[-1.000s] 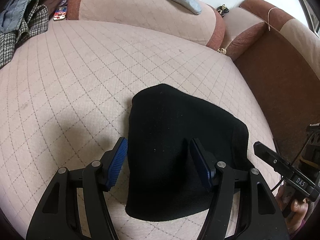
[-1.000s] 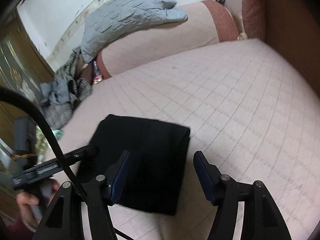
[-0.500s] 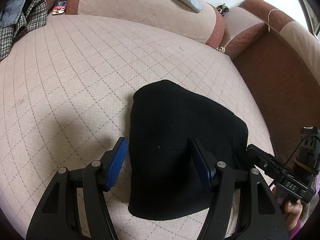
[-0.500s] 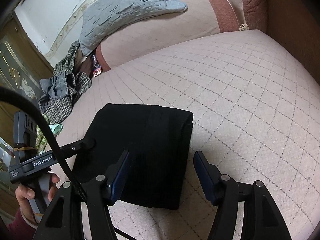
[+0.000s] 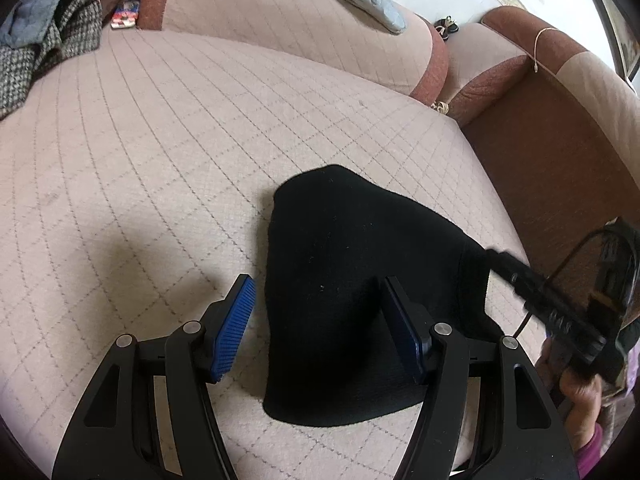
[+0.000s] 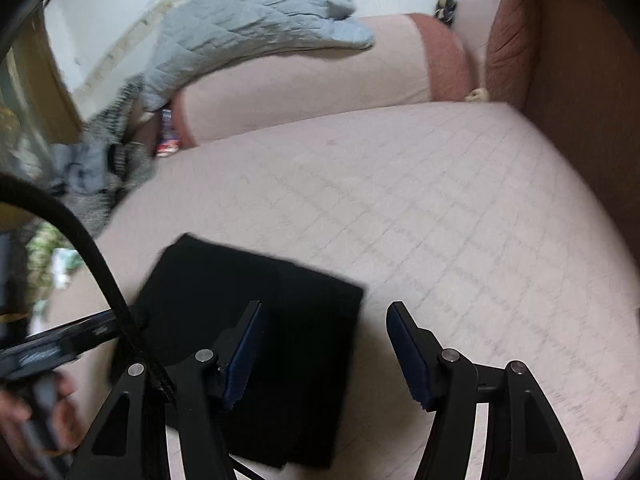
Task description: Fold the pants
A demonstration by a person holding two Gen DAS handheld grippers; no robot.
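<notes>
The black pants (image 5: 360, 272) lie folded into a compact rectangle on the pink quilted sofa seat (image 5: 140, 152). They also show in the right wrist view (image 6: 256, 320), blurred. My left gripper (image 5: 316, 308) is open and empty above the near left part of the pants. My right gripper (image 6: 324, 340) is open and empty over the pants' right edge. The right gripper appears in the left wrist view (image 5: 552, 304) at the pants' right side. The left gripper shows in the right wrist view (image 6: 60, 344) at the pants' left side.
A grey quilted blanket (image 6: 248, 28) lies on the sofa back. A pile of checked and grey clothes (image 5: 40, 44) sits at the far left of the seat. A brown armrest (image 5: 560, 128) bounds the seat on the right.
Both grippers stay open over the folded pants. The right wrist view has shifted and blurred, showing the right gripper in motion. The pants have not changed shape.
</notes>
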